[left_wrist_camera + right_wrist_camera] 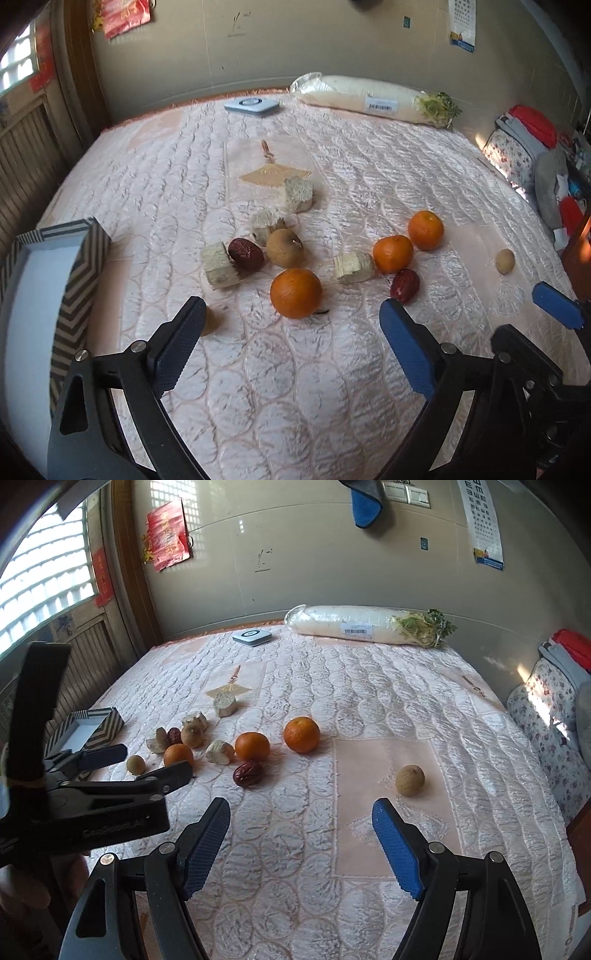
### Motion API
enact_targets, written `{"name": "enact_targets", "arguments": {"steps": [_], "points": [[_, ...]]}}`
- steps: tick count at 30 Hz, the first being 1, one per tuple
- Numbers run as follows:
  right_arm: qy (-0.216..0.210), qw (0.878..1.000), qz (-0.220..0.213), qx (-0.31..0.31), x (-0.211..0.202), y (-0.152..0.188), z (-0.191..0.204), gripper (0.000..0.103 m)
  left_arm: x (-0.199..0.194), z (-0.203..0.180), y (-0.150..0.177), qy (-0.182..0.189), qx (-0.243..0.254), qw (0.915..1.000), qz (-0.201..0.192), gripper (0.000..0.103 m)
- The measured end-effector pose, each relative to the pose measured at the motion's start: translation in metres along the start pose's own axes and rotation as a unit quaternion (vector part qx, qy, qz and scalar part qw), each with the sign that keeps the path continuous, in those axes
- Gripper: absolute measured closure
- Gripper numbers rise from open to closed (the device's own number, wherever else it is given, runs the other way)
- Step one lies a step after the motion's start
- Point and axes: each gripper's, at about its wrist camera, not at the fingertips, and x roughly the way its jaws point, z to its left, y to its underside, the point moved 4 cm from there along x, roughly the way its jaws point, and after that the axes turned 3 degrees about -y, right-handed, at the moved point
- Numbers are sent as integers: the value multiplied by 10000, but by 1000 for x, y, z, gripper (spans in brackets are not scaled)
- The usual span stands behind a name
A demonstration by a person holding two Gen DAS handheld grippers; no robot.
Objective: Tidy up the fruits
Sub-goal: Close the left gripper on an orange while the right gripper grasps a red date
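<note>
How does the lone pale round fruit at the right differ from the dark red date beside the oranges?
The pale round fruit is tan and nearly spherical; the dark red date is wrinkled, glossy and oblong. The fruit lies alone, apart from everything; the date lies close beside an orange. Both rest loose on the quilted cover, ungripped.

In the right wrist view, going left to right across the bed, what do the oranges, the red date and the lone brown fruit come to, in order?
Small orange → red date → middle orange → far orange → lone brown fruit. The date and middle orange sit nearly level in that order.
</note>
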Motion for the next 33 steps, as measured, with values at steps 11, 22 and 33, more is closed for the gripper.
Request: {"name": "enact_targets", "arguments": {"steps": [11, 22, 33], "points": [[-364, 9991, 200, -25, 31, -8, 4, 37, 22, 8, -1, 222, -175, 9991, 306, 71], [-452, 9931, 484, -966, 78, -17, 33, 49, 12, 15, 1, 280, -257, 9989, 286, 71], [-650, 9921, 480, -961, 64, -15, 40, 76, -13, 28, 6, 206, -387, 9988, 200, 71]]}}
